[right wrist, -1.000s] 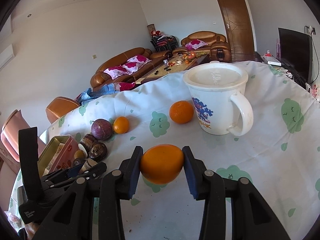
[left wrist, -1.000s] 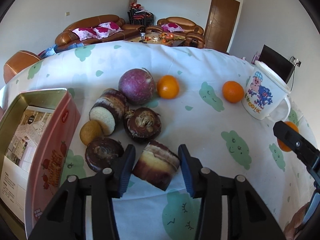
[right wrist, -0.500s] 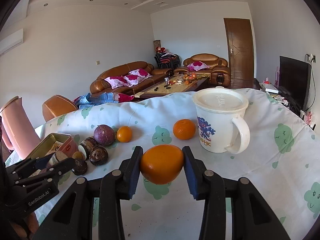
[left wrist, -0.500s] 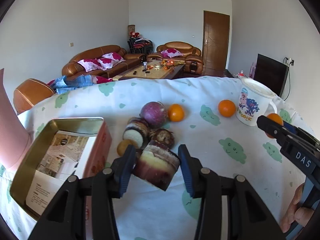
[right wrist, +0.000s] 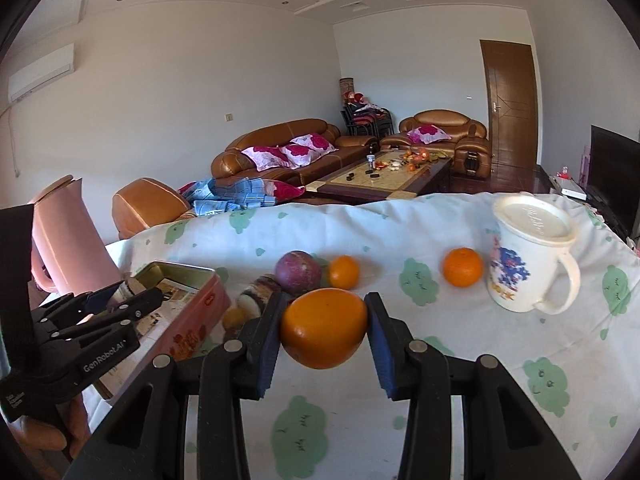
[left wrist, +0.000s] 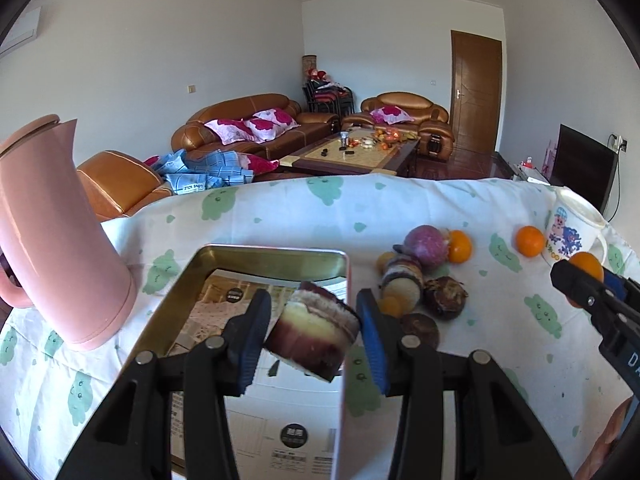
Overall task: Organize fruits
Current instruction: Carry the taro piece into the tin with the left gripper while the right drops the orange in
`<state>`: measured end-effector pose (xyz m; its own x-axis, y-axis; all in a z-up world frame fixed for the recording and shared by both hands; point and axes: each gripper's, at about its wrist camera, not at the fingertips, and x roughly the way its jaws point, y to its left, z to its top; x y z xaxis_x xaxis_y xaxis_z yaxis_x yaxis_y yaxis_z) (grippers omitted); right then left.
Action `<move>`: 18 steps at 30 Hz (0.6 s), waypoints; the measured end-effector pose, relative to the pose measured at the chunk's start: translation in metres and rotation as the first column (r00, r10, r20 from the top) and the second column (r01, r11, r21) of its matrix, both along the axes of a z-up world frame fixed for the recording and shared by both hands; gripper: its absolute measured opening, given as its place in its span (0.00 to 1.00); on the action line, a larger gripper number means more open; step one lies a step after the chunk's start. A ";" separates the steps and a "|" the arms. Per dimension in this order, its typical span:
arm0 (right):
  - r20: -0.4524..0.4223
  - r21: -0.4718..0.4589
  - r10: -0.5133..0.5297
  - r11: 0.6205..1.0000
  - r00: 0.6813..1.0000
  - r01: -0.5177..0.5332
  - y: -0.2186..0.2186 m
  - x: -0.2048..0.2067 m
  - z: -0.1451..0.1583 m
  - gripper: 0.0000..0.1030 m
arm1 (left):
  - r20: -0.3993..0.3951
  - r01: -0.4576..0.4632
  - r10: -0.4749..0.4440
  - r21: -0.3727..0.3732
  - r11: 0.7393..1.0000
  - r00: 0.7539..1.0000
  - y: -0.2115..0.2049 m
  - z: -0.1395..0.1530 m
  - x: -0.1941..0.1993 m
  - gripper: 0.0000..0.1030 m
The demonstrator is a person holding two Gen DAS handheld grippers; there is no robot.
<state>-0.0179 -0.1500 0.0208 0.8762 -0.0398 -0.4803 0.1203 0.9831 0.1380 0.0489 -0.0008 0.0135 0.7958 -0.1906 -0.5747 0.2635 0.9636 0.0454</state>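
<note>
My left gripper (left wrist: 312, 332) is shut on a cut chunk of purple-skinned, pale-fleshed fruit (left wrist: 314, 334), held above the right rim of an open pink tin (left wrist: 272, 254). My right gripper (right wrist: 323, 330) is shut on an orange (right wrist: 323, 326), lifted over the tablecloth. On the cloth beside the tin lie a round purple fruit (right wrist: 298, 272), an orange (right wrist: 344, 272), more cut chunks (left wrist: 402, 286) and dark round pieces (left wrist: 446, 294). Another orange (right wrist: 462, 267) sits near the mug. The left gripper (right wrist: 120, 306) shows at the left of the right wrist view, over the tin (right wrist: 192, 308).
A tall pink jug (left wrist: 56, 240) stands left of the tin. A white lidded mug (right wrist: 528, 256) stands at the right. The table's far edge drops off toward sofas and a coffee table. Printed paper lines the tin's floor.
Both grippers rose and swung left with their loads. The left one carried the cut chunk from the fruit pile to above the tin; the right brought the orange nearer the pile.
</note>
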 end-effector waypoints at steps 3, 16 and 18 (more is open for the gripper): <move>0.007 -0.005 0.050 0.999 0.999 -0.050 0.029 0.013 0.004 0.41 | -0.012 -0.039 0.039 -0.004 0.999 0.999 0.018 -0.004 0.008 0.45; -0.010 0.085 0.154 0.985 0.988 -0.152 0.096 0.090 -0.008 0.42 | -0.041 -0.175 0.175 0.004 0.985 0.984 0.063 -0.013 0.035 0.45; -0.025 0.111 0.179 0.978 0.984 -0.175 0.103 0.104 -0.013 0.42 | -0.065 -0.198 0.198 -0.002 0.980 0.978 0.068 -0.017 0.040 0.45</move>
<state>0.0861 -0.0468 0.0078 0.8478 0.1678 -0.5032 -0.0475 0.9689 0.2430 0.0892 0.0676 -0.0035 0.7797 -0.0376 -0.6251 0.0694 0.9972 0.0265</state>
